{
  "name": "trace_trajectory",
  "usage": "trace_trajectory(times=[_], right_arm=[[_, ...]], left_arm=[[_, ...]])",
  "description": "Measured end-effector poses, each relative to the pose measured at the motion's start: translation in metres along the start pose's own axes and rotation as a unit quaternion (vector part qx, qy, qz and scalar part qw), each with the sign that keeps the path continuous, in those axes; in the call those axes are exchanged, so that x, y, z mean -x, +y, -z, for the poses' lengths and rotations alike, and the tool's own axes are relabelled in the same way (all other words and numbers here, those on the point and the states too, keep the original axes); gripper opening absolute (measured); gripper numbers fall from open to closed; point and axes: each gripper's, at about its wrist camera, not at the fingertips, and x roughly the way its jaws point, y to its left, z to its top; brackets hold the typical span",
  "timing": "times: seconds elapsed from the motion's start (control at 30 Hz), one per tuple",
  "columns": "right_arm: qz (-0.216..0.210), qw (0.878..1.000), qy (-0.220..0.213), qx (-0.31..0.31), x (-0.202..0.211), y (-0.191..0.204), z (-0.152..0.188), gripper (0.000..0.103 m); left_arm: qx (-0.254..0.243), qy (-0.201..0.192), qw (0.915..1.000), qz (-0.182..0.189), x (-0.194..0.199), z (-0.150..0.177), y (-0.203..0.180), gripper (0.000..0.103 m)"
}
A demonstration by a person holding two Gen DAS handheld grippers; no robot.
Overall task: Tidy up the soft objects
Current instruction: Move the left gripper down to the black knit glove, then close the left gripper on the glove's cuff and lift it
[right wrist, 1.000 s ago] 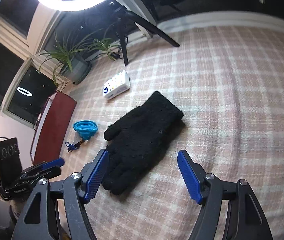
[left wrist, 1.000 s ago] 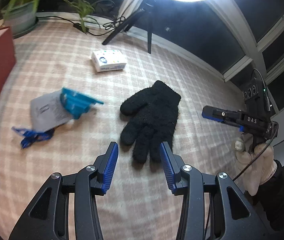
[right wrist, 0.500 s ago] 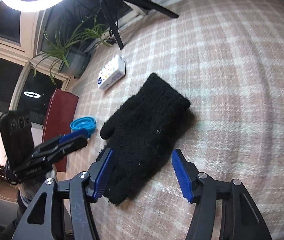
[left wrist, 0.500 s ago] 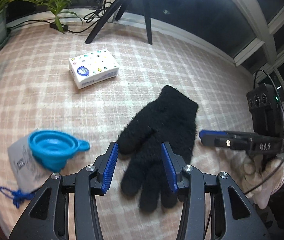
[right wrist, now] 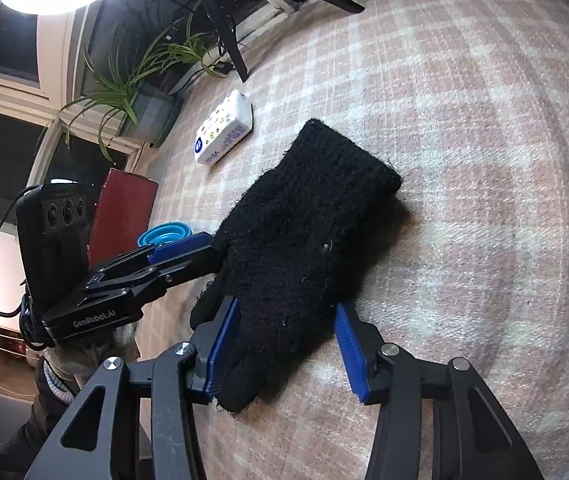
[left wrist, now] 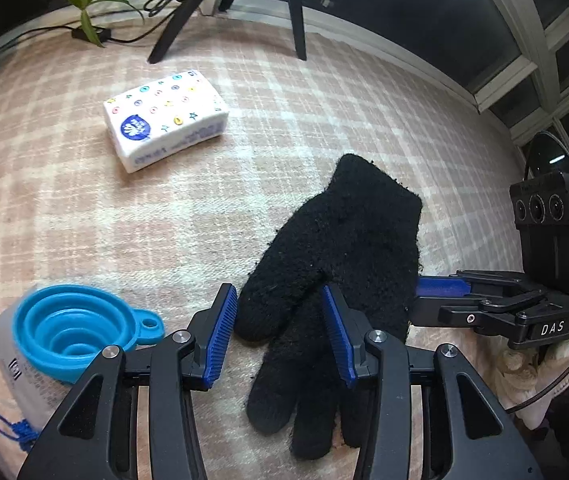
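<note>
Closing in from both sides on the fuzzy black knitted glove (left wrist: 340, 264), lying flat on the pink plaid-covered desk (left wrist: 324, 120). Left gripper (left wrist: 280, 336) straddles the thumb, right gripper (right wrist: 286, 346) the finger end, jaws open, holding nothing. Light, floppy, grippy — I'd pinch near the edges.

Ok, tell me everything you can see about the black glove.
The black glove is fuzzy knit, lying flat and limp on the pink plaid cloth, cuff pointing away, fingers toward both cameras. The open left gripper straddles its thumb; the open right gripper brackets its fingers, blue pads at either edge. Nothing lifts it.
</note>
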Motion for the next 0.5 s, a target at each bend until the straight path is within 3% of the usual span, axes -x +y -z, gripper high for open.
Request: trace_trajectory(times=[0.23,0.5], right_arm=[[0.010,1.000,0.000,0.010,-0.004,0.006,0.001,0.038],[0.033,0.999,-0.002,0.027,-0.008,0.014,0.000,0.024]], left_arm=[[-0.015,0.002,0.9999,0.003,-0.004,0.003,-0.008,0.040],[-0.027,0.003,0.9996,-0.005,-0.005,0.007,-0.015,0.019]])
